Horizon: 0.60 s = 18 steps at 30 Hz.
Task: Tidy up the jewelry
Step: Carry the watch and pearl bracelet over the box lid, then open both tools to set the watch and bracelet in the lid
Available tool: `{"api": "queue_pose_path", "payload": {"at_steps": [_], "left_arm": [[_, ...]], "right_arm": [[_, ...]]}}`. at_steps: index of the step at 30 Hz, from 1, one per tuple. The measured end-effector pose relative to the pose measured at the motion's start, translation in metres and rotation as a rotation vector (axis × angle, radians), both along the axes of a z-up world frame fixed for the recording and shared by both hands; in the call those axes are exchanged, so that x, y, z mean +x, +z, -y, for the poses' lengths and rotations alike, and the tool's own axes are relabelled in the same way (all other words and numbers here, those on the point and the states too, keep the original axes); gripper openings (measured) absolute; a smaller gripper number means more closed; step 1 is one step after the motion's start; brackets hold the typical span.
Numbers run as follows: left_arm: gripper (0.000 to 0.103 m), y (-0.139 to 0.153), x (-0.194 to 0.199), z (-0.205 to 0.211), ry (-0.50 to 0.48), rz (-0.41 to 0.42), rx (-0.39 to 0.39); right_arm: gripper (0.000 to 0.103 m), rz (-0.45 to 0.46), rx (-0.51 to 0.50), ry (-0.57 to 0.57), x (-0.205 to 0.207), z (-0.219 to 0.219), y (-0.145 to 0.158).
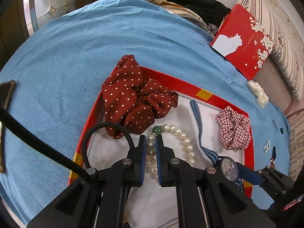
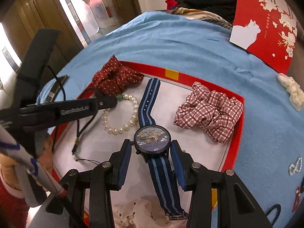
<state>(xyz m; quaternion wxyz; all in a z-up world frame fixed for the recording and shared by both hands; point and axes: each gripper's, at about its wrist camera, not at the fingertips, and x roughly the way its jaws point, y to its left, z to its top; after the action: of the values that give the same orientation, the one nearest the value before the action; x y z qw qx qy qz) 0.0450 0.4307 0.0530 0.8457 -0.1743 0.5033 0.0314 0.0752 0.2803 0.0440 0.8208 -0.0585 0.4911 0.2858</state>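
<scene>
1. Step in hand: both grippers work inside the red tray (image 2: 235, 114), placing or settling jewelry on its white liner. Scrunchies already lie there: a dotted scrunchie (image 1: 133, 98) and a plaid scrunchie (image 2: 209, 110).
2. Left gripper (image 1: 151, 144): jaws narrow, straddling one side of the pearl bracelet (image 1: 182, 138); whether the pads press the pearls cannot be told.
3. Right gripper (image 2: 152, 152): jaws wide, one on each side of the watch (image 2: 152, 138), which lies flat on the liner; no pad clearly touches the case.
4. Orientation: the watch's long axis runs along its striped strap, roughly in line with the right fingers. One strap end points toward the tray's far wall; the buckle end lies near the camera. The dial faces up.
5. Next move, as a judgement: either closing on the case or withdrawing straight back, without dragging the strap.
6. The bracelet loop lies flat, green bead toward the dotted scrunchie.
</scene>
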Motion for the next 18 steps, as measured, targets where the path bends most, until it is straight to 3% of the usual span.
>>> {"api": "queue_pose_path", "payload": {"at_steps": [6,12,18], "left_arm": [[0.01,0.012,-0.007,0.001,0.011,0.032,-0.016],[0.028,0.041,-0.024,0.005,0.02,0.083,-0.039],[0.04,0.077,-0.055,0.009,0.065,0.139,-0.023]], "right_arm": [[0.046,-0.002,-0.019,-0.007,0.003,-0.004,-0.008],[0.047,0.009,-0.048,-0.007,0.003,-0.007,-0.009],[0.052,0.063,0.003,-0.013,-0.008,0.009,0.031]]}}
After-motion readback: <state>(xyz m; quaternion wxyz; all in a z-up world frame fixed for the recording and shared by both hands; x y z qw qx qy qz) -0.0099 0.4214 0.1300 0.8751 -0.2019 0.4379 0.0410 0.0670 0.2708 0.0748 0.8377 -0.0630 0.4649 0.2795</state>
